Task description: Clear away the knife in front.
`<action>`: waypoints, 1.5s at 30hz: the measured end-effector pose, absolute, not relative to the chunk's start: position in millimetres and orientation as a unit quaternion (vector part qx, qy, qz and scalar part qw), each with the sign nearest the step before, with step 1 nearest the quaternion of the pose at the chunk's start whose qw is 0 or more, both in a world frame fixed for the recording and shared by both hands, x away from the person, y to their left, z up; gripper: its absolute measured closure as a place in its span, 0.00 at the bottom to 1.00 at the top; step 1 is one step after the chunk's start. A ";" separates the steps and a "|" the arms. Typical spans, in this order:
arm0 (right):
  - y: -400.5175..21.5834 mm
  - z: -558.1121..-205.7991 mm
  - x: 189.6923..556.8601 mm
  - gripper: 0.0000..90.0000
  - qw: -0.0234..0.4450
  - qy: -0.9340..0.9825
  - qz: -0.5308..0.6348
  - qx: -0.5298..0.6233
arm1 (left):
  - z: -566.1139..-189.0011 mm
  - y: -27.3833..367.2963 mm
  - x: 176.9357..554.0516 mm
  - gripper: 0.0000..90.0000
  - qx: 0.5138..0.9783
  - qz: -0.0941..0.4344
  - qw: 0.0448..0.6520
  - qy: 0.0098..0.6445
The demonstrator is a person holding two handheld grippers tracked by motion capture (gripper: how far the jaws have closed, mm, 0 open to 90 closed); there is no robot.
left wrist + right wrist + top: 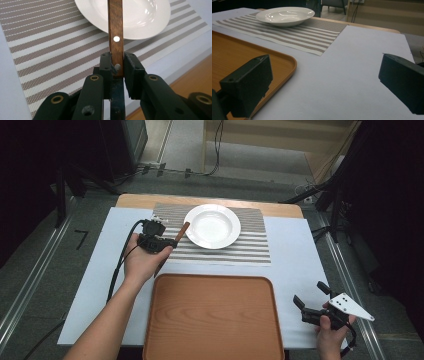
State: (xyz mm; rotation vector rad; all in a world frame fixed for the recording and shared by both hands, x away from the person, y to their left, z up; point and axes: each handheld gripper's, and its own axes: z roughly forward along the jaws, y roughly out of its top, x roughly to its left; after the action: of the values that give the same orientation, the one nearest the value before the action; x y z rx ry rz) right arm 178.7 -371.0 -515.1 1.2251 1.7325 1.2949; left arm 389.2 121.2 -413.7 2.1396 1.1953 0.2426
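My left gripper (169, 243) (117, 65) is shut on a utensil's wooden handle (183, 231) (115, 27), which has metal rivets. The handle points up over the left rim of a white plate (212, 226) (142, 15) standing on a striped placemat (250, 247) (50, 50). The utensil's working end is hidden behind the hand. My right gripper (310, 292) (324, 82) is held open over the white table cover, right of an orange-brown tray (212, 320) (232, 52), with nothing between its jaws.
The plate (285, 15) and placemat (312, 35) lie at the table's far middle. A white cover (295, 255) spans the table, with the wooden edge (210, 200) showing at the back. Cables and stands sit on the floor beyond.
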 end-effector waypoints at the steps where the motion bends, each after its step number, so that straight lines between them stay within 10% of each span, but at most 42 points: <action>1: -371.0 -515.1 178.7 0.00 0.322 0.660 0.493 0.467 | -413.7 121.2 389.2 0.86 0.819 0.093 0.333 0.458; 45: -370.3 -515.0 178.4 0.00 0.324 0.663 0.490 0.464 | -434.7 132.2 289.3 0.86 0.826 0.058 0.353 0.435</action>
State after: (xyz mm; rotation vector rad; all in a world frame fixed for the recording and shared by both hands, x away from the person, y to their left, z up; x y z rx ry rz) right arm 178.4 -370.3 -515.0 1.2184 1.7385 1.2858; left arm 289.3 132.2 -434.7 2.1377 1.1245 0.1510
